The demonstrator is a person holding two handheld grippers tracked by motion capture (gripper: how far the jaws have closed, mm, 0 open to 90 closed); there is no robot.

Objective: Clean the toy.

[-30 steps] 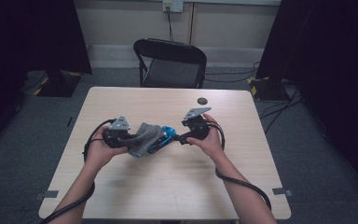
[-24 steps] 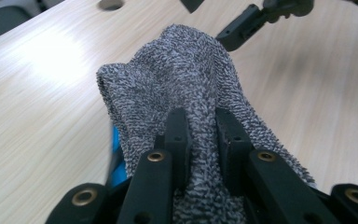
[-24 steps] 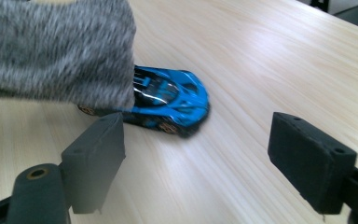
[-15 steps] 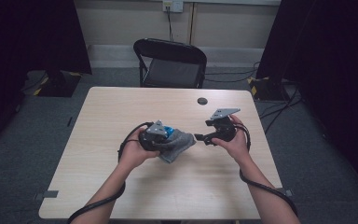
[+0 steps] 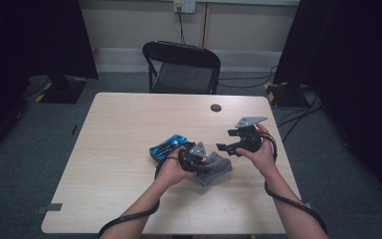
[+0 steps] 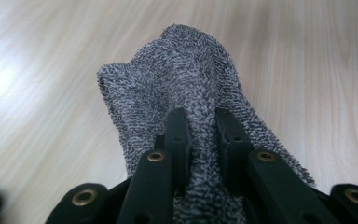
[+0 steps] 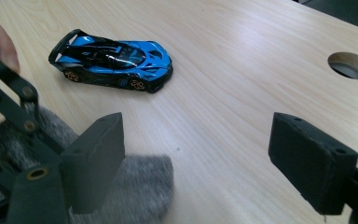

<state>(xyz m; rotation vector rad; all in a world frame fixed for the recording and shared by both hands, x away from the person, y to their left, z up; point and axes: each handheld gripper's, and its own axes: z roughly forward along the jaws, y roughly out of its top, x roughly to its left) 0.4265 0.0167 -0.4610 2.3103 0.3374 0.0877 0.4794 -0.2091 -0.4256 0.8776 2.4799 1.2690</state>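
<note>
A grey terry cloth (image 5: 215, 169) lies bunched on the table right of centre, and my left gripper (image 5: 195, 155) is shut on it. The left gripper view has a fold of the cloth (image 6: 182, 79) pinched between both jaws of the left gripper (image 6: 200, 126). A blue and black toy car (image 5: 169, 145) sits bare on the wood just left of that hand. My right gripper (image 5: 227, 148) is to the right of the cloth, open and holding nothing. From the right gripper view, the right gripper (image 7: 205, 158) has its jaws wide apart above the cloth's edge (image 7: 140, 186), with the car (image 7: 112, 60) beyond.
The wooden table (image 5: 129, 199) has a round cable hole (image 5: 216, 107) at the back right, which also appears as the hole (image 7: 351, 64) in the right gripper view. A black folding chair (image 5: 181, 64) stands behind the table. Cables trail from both grippers toward the front edge.
My left gripper has carried the cloth to the right, off the blue car, which now lies uncovered. My right gripper has drawn back to the right, apart from the cloth.
</note>
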